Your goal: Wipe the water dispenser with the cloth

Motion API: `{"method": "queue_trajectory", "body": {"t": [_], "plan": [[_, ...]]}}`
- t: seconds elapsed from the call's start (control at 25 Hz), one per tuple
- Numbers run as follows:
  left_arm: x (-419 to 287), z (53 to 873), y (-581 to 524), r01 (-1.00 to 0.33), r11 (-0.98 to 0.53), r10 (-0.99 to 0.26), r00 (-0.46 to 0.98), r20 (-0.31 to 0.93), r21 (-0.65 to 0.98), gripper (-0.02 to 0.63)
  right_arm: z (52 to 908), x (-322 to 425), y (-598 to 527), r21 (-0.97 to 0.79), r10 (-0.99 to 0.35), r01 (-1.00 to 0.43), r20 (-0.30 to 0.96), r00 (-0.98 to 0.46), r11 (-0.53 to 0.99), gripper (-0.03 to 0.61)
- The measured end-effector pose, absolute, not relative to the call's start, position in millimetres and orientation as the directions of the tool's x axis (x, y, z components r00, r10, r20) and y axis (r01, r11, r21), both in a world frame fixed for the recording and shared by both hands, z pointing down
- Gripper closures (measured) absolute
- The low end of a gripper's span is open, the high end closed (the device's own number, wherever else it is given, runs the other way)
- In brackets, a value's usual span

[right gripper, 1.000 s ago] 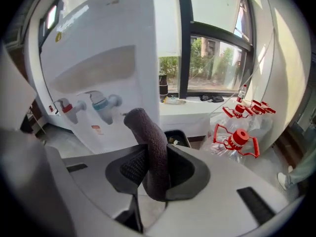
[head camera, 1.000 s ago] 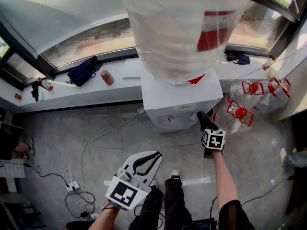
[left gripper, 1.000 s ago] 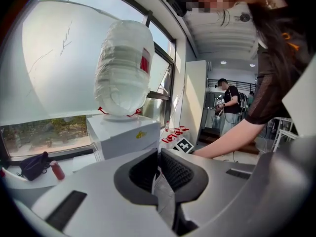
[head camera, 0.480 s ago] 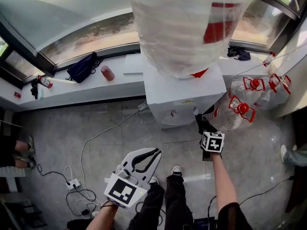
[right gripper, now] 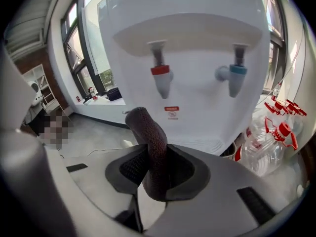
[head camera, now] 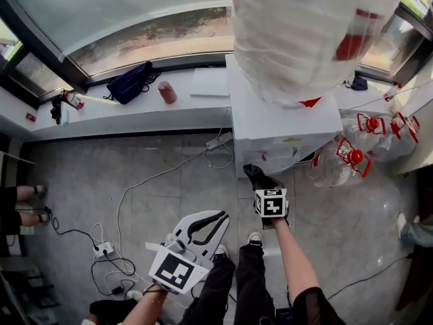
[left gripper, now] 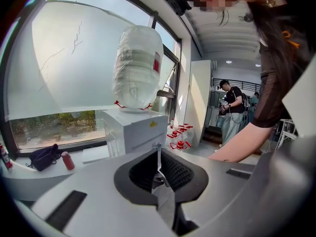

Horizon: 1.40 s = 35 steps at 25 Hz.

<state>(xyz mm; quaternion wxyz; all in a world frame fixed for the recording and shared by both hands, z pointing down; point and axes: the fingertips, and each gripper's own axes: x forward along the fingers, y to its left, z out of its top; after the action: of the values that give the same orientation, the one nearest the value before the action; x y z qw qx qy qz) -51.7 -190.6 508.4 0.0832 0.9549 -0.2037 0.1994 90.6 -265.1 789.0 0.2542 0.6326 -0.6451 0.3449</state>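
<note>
A white water dispenser (head camera: 284, 131), topped by a plastic-wrapped bottle (head camera: 304, 39), stands against the window ledge (head camera: 135, 119). The left gripper (left gripper: 159, 159) is held low and well apart from it, jaws closed together on nothing. The right gripper (head camera: 260, 183) faces the dispenser's front, jaws clamped on the dark cloth (right gripper: 150, 132), which stands up near the red tap (right gripper: 160, 77) and blue tap (right gripper: 235, 75)

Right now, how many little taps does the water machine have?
2. In the right gripper view, the red tap sits left on the water dispenser's front, the blue tap right, above the cloth in the right tongs. None look hidden.
</note>
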Motion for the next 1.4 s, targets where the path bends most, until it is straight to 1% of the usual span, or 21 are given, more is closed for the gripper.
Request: {"method": "queue_trajectory", "body": {"t": [0.28,0.6,0.76,1.0,1.24,1.4], "plan": [[-85,523,-198,-0.473,-0.877,-0.397,0.811,0.430,0.083,0.592,801,53,-294,-0.158,-0.647,-0.987,0.756,-0.099,-0.034,0.474],[-89,550,-206,-0.499,-0.863,-0.425,0.803,0.418,0.081,0.592,836,80,-306,-0.086,-0.627,-0.996,0.777,-0.052,-0.024,0.474],[-82,564,-204,-0.494,-0.865,-0.417,0.804,0.423,0.085,0.592,845,110,-306,-0.100,-0.633,-0.992,0.773,-0.027,-0.081,0.474],[-61,575,-202,-0.465,-0.881,-0.389,0.815,0.430,0.085,0.592,843,178,-297,-0.121,-0.637,-0.967,0.769,0.052,-0.225,0.474],[-30,576,-203,-0.430,-0.898,-0.358,0.838,0.412,0.096,0.592,835,254,-268,-0.091,-0.609,-0.932,0.778,0.153,-0.350,0.474],[-13,578,-203,-0.411,-0.906,-0.340,0.850,0.403,0.103,0.592,830,297,-249,-0.052,-0.586,-0.918,0.783,0.206,-0.393,0.474]]}}
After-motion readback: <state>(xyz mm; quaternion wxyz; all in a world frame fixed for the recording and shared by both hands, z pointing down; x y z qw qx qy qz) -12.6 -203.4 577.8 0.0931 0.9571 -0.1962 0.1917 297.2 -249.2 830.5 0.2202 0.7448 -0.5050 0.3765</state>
